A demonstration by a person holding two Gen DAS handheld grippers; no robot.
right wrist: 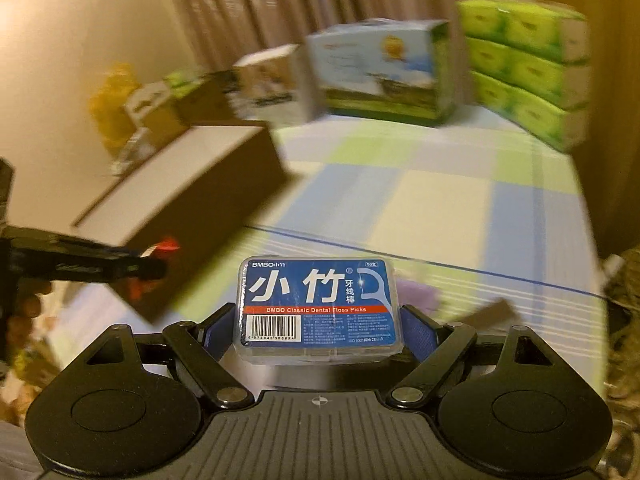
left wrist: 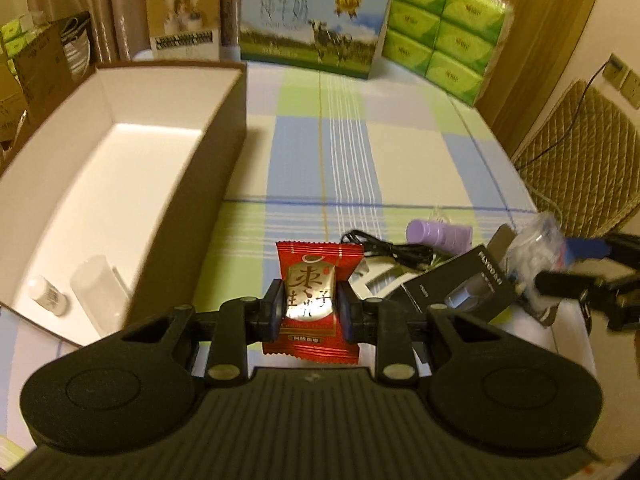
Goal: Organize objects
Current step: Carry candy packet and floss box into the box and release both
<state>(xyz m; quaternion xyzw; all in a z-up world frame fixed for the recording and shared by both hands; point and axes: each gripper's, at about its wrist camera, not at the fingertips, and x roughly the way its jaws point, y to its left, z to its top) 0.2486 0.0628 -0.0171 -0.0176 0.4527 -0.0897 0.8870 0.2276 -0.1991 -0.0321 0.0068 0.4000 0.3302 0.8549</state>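
My left gripper (left wrist: 311, 307) is shut on a red and gold candy packet (left wrist: 310, 280), held above the checked tablecloth (left wrist: 348, 152) just right of the open cardboard box (left wrist: 224, 120). In the right wrist view my right gripper (right wrist: 320, 326) is shut on a clear box of dental floss picks (right wrist: 318, 304) with a blue label, its blue pads (right wrist: 416, 330) pressed on both sides. The right gripper (left wrist: 560, 272) also shows at the right edge of the left wrist view with the floss box (left wrist: 536, 240). The left gripper (right wrist: 132, 268) with the red packet (right wrist: 166, 245) appears blurred at left.
Inside the box lie a small white bottle (left wrist: 48, 296) and a clear plastic tube (left wrist: 96, 280). On the cloth sit a black cable (left wrist: 384, 246), a purple roll (left wrist: 438, 234) and a black carton (left wrist: 468, 284). A milk carton (left wrist: 314, 24) and green tissue packs (left wrist: 448, 32) stand at the back.
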